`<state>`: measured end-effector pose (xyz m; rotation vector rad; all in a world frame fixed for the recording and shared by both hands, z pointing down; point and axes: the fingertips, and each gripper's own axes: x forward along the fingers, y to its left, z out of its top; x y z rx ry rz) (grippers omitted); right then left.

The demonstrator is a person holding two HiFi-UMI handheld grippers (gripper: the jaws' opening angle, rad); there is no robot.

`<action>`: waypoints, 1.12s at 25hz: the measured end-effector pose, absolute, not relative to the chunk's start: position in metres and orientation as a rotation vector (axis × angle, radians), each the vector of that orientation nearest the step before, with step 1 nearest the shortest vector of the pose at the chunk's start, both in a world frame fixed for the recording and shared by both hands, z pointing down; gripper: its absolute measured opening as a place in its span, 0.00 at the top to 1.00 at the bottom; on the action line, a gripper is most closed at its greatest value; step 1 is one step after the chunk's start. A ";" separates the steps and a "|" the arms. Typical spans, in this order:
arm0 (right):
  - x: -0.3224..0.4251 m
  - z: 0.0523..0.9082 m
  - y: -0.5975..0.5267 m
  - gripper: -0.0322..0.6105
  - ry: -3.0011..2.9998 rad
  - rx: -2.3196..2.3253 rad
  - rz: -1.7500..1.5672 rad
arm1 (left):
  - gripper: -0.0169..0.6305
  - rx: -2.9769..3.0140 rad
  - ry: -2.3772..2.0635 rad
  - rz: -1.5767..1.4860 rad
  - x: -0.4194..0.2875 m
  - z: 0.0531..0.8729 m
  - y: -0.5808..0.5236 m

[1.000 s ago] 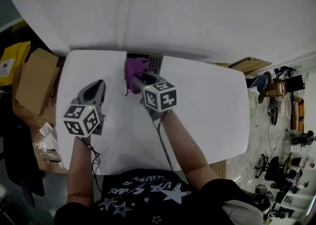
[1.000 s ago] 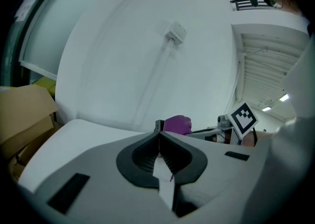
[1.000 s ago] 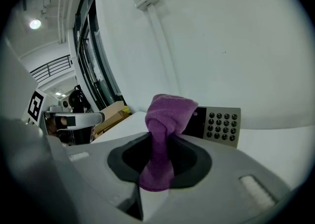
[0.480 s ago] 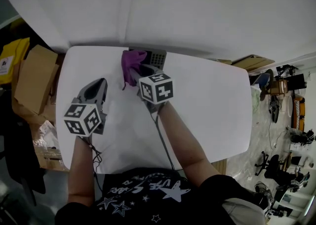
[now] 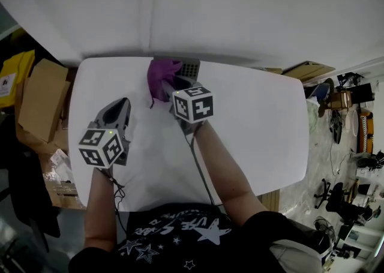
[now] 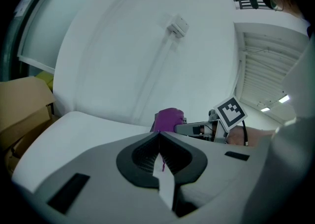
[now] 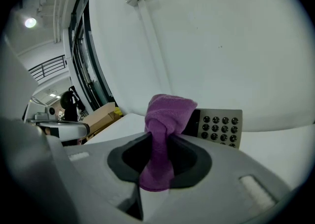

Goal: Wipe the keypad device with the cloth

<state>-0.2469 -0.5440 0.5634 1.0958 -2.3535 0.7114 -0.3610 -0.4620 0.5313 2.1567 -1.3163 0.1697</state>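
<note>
The grey keypad device (image 5: 189,68) lies at the far edge of the white table (image 5: 252,134), its dark buttons (image 7: 221,125) showing in the right gripper view. My right gripper (image 5: 174,86) is shut on the purple cloth (image 5: 159,78), whose bunched end (image 7: 167,114) rests over the keypad's left part. My left gripper (image 5: 118,110) hovers over the table's left side, shut with nothing in it, apart from the keypad. From the left gripper view the purple cloth (image 6: 169,119) and the right gripper's marker cube (image 6: 230,112) are ahead.
A white wall (image 5: 228,14) rises just behind the table's far edge. Cardboard boxes (image 5: 39,98) stand on the floor at the left. Chairs and clutter (image 5: 345,122) fill the floor at the right. The table's right half is bare.
My right gripper has pushed the cloth a little farther onto the keypad, toward the wall. The left gripper has stayed in place.
</note>
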 end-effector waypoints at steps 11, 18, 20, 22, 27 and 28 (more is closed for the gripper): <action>-0.196 0.558 -0.556 0.81 -2.324 1.221 0.750 | 0.96 2.179 -1.294 0.171 -0.347 0.528 -0.465; -0.173 0.557 -0.557 0.81 -2.299 1.275 0.756 | 0.96 2.188 -1.281 0.176 -0.340 0.527 -0.467; -0.165 0.558 -0.557 0.80 -2.287 1.296 0.762 | 0.96 2.194 -1.275 0.177 -0.337 0.526 -0.468; -0.157 0.559 -0.557 0.80 -2.274 1.319 0.774 | 0.96 2.201 -1.269 0.180 -0.335 0.526 -0.468; -0.139 0.558 -0.556 0.81 -2.245 1.375 0.788 | 0.96 2.218 -1.254 0.188 -0.328 0.523 -0.466; -0.136 0.558 -0.555 0.81 -2.239 1.383 0.791 | 0.96 2.221 -1.253 0.188 -0.328 0.521 -0.466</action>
